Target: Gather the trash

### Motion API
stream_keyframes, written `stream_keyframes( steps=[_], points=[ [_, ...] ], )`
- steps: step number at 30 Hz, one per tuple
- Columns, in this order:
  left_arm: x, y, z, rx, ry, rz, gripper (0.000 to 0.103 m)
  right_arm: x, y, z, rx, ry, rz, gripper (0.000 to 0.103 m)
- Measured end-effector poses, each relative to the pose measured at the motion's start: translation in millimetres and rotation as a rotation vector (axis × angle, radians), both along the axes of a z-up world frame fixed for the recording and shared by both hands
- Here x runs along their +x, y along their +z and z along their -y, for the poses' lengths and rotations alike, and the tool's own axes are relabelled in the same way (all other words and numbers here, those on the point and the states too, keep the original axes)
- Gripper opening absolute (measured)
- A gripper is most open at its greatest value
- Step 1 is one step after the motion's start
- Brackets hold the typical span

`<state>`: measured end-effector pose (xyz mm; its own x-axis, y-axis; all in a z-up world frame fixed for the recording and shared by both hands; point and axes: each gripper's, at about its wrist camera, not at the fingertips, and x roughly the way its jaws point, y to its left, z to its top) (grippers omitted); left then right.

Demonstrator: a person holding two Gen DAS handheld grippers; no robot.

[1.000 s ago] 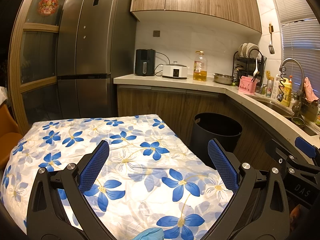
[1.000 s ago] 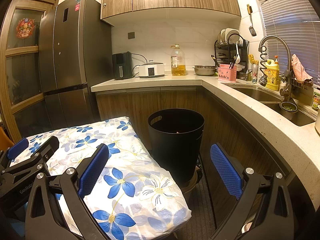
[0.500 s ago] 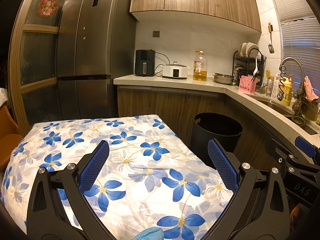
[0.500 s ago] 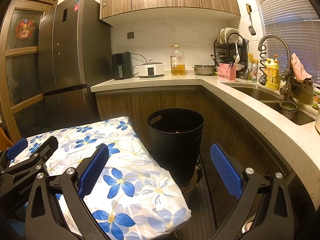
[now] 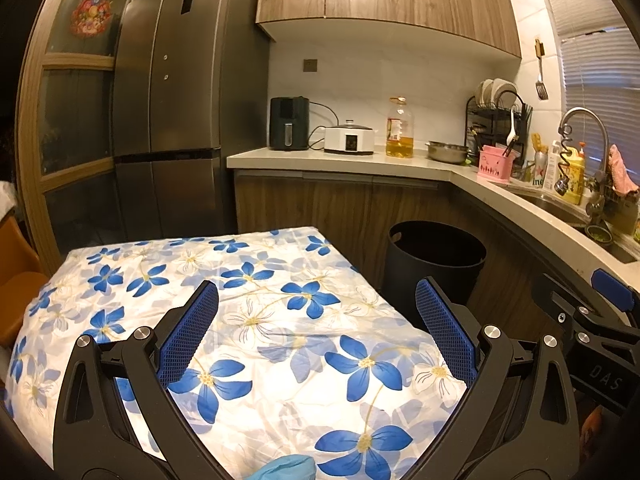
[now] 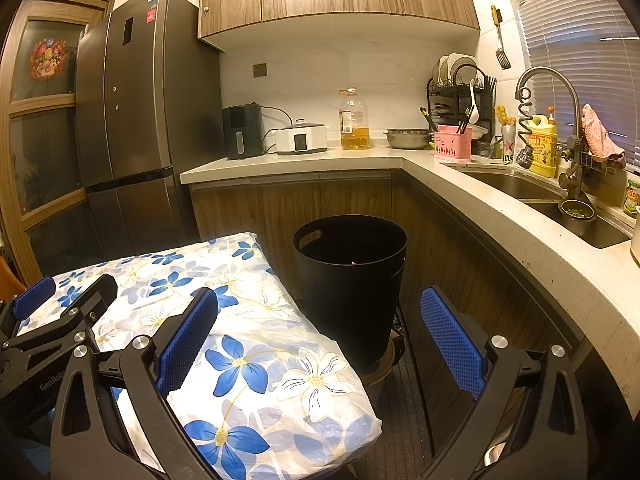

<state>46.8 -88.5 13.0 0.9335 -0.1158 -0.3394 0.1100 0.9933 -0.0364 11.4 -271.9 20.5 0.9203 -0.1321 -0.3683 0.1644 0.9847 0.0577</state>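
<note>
A black trash bin (image 6: 350,276) stands on the floor between the table and the counter; it also shows in the left wrist view (image 5: 434,260). A small pinkish scrap shows inside it. My left gripper (image 5: 318,300) is open and empty above the table with the blue-flower cloth (image 5: 248,320). My right gripper (image 6: 320,304) is open and empty, held before the bin, over the table's right corner (image 6: 280,360). A bit of light blue material (image 5: 286,468) shows at the bottom edge of the left wrist view.
An L-shaped counter (image 6: 500,216) runs along the back and right, with an air fryer (image 6: 242,132), cooker, oil bottle, dish rack and sink (image 6: 560,200). A tall fridge (image 5: 176,120) stands at the back left. An orange chair (image 5: 16,272) is left of the table.
</note>
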Motion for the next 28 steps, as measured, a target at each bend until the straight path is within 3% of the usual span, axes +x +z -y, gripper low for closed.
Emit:
stream_keyframes(
  steps=[28],
  points=[
    [-0.9, -1.9, 1.1, -0.01, 0.055, 0.012, 0.098, 0.5, -1.8, 1.8, 0.009, -0.006, -0.001, 0.098]
  ],
)
